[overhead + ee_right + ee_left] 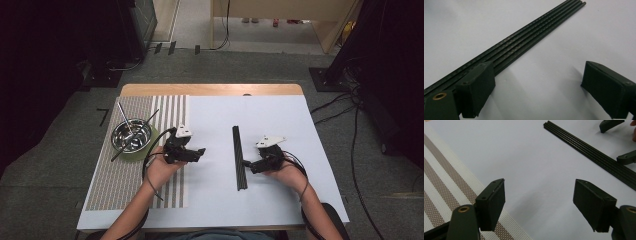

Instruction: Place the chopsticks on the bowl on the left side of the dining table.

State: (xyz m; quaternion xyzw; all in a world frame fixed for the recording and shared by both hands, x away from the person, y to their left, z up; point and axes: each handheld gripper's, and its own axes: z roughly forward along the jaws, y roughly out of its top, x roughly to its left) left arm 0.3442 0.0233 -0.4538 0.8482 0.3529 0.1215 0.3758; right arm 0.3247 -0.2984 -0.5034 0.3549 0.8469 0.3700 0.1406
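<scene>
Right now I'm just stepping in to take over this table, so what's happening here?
A person holds tongs in each hand over a white table. The right tongs are open beside a bundle of thin black rods, one jaw over them, nothing gripped yet. The left tongs hang open and empty. A round steel bowl holding two sticks sits at left.

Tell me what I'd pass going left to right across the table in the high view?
Striped placemat → steel bowl holding sticks → left gripper → row of black rods → right gripper, right beside the rods → bare white tabletop.
</scene>
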